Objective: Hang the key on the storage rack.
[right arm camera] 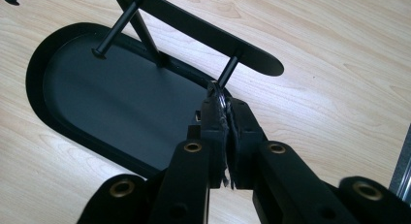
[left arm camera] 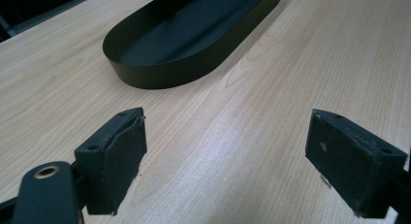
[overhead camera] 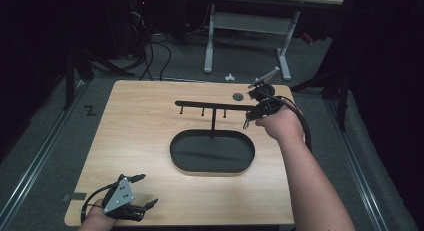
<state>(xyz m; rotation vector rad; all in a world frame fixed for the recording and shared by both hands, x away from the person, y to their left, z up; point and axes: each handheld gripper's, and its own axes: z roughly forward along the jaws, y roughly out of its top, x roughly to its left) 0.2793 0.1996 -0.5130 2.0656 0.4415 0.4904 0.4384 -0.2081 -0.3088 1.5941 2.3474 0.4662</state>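
Hanging step: right gripper (right arm camera: pixel 224 105) clenched on a small metal ring (right arm camera: pixel 216 94) at the black T-shaped peg stand's (overhead camera: pixel 214 107) three-o'clock peg (right arm camera: pixel 228 71); slip it on next. Left gripper (left arm camera: pixel 225 158) released, idle.

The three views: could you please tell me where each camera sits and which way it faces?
High view: above the near table edge, looking forward and down on the table; both forearms enter from below.
Left gripper view: on the left gripper, jaws open, facing the tray.
Right gripper view: on the right gripper, jaws shut on something thin at a peg of the rack.
All three share the tray.
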